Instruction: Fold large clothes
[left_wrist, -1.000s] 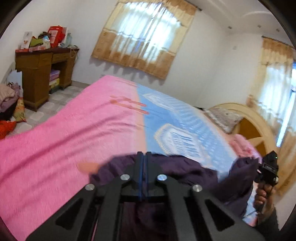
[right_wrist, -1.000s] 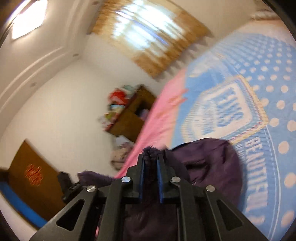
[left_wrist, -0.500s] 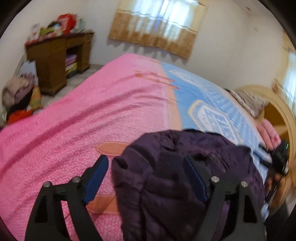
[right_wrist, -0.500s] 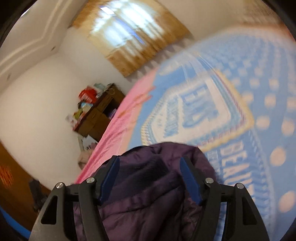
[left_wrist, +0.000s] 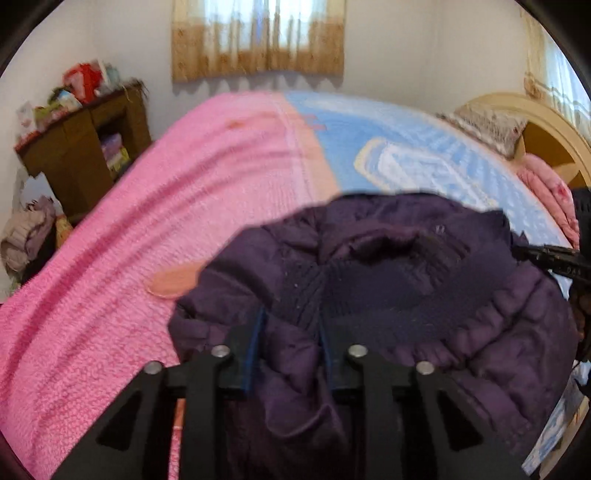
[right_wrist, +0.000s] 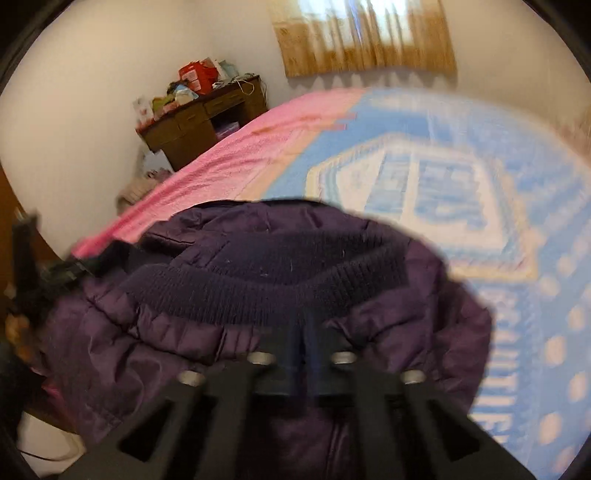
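**Left wrist view and right wrist view: bedroom, bed, one purple jacket**

Surface: bed (left_wrist: 155, 229) covered by a spread, pink on the side toward the brown wooden bench (left_wrist: 85, 147) and blue with pale dots and a lettered badge panel on the other side. The blue half fills most of the right wrist view (right_wrist: 461, 192).

Room: white walls; curtained window (left_wrist: 258, 37) beyond the far edge of the bed; the bench stands against the wall beside the pink side, its top cluttered with boxes and packets. A heap of clothes (left_wrist: 26, 232) lies on the floor near it. A rounded wooden headboard (left_wrist: 535, 122) with a patterned pillow (left_wrist: 487, 125) sits at the blue end.

Item: purple quilted jacket (left_wrist: 388, 295), bunched on the bed across the pink-blue seam, nearer to me than the badge panel. Its ribbed knit band (right_wrist: 266, 280) runs crosswise between my two tools, so the long axis lies left to right; the band faces up and toward the cameras.

My left tool (left_wrist: 290, 350): jaws partly apart, a fold of jacket fabric pinched between the blue pads.

My right tool (right_wrist: 306, 354): jaws nearly together, gripping the jacket just below the ribbed band. Motion blur softens this view.
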